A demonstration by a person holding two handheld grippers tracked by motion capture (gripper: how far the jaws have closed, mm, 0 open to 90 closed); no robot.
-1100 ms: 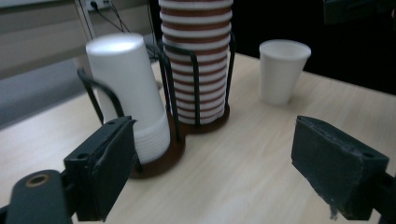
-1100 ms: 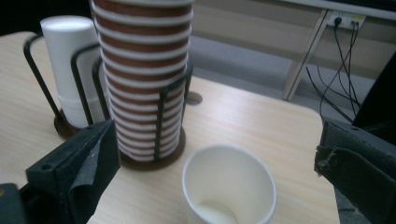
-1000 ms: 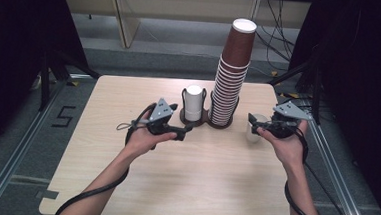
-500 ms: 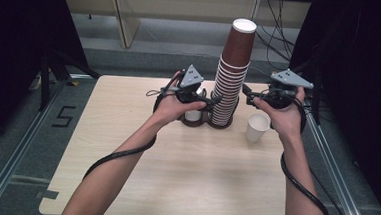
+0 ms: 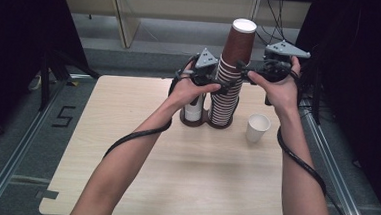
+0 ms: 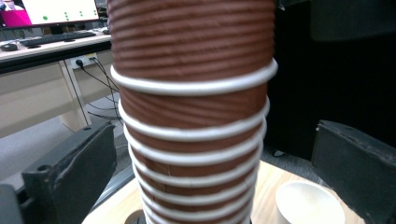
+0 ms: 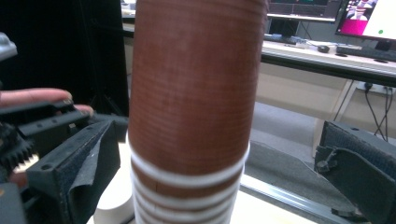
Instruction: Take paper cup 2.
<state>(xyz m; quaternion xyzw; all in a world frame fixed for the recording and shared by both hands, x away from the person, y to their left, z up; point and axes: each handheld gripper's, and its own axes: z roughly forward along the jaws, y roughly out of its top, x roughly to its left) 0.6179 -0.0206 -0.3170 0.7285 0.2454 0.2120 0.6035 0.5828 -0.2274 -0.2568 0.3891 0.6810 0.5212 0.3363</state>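
Brown ribbed paper cups (image 5: 233, 72), nested mouth-down in a tall stack, stand in a holder (image 5: 205, 119) toward the table's (image 5: 126, 148) twelve o'clock edge. Left gripper (image 5: 219, 84) comes in from nine o'clock, jaws wide, having just opened, straddling the lower rims without touching, likely to steady them. Right gripper (image 5: 244, 70), from three o'clock, brackets the top cup, jaws equally wide, apparently to lift it. White cup (image 5: 258, 127) stands at four o'clock of the stack.

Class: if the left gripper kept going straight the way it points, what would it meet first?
The brown cup stack. It stands between the left gripper's open fingers, straight ahead and close; they don't seem to touch it yet.
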